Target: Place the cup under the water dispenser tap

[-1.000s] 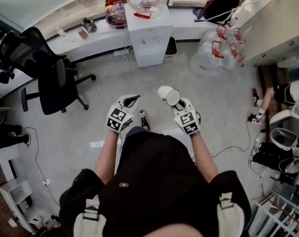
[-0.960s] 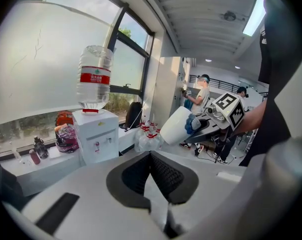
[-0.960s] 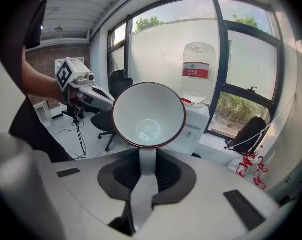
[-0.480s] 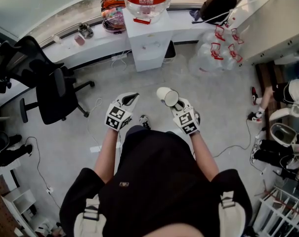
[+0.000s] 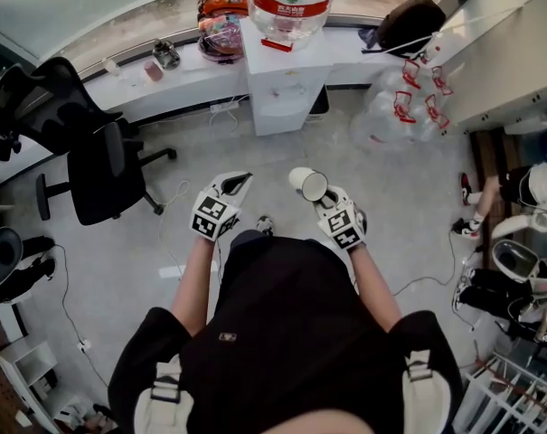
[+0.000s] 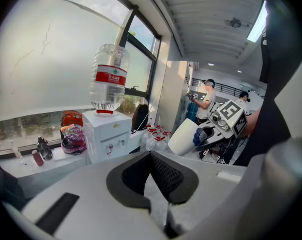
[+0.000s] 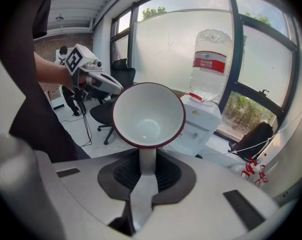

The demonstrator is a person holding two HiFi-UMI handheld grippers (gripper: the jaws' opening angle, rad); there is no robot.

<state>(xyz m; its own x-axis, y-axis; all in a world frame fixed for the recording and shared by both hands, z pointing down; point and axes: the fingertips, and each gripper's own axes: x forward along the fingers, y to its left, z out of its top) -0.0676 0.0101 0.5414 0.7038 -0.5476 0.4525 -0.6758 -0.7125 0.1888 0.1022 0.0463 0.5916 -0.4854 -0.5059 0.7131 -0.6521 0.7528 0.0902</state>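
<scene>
A white cup (image 5: 308,184) with a red rim lies on its side in my right gripper (image 5: 319,195), which is shut on the cup's handle (image 7: 147,161). The cup's mouth (image 7: 148,115) faces the right gripper camera. The white water dispenser (image 5: 287,80) stands ahead against the window counter, with a large bottle (image 5: 294,3) on top. Its small taps (image 6: 111,146) show on the front panel, well beyond the cup. My left gripper (image 5: 238,184) hovers level with the right, left of the cup, shut on nothing (image 6: 158,171).
A black office chair (image 5: 92,152) stands on the left. Several empty water bottles (image 5: 395,98) lie right of the dispenser. A helmet and bags (image 5: 223,25) sit on the counter. Cables cross the floor, and another person's feet (image 5: 472,202) show at the right.
Both grippers have moved a little forward toward the dispenser with the person. The cup stays in the right gripper and sits slightly lower in the view.
</scene>
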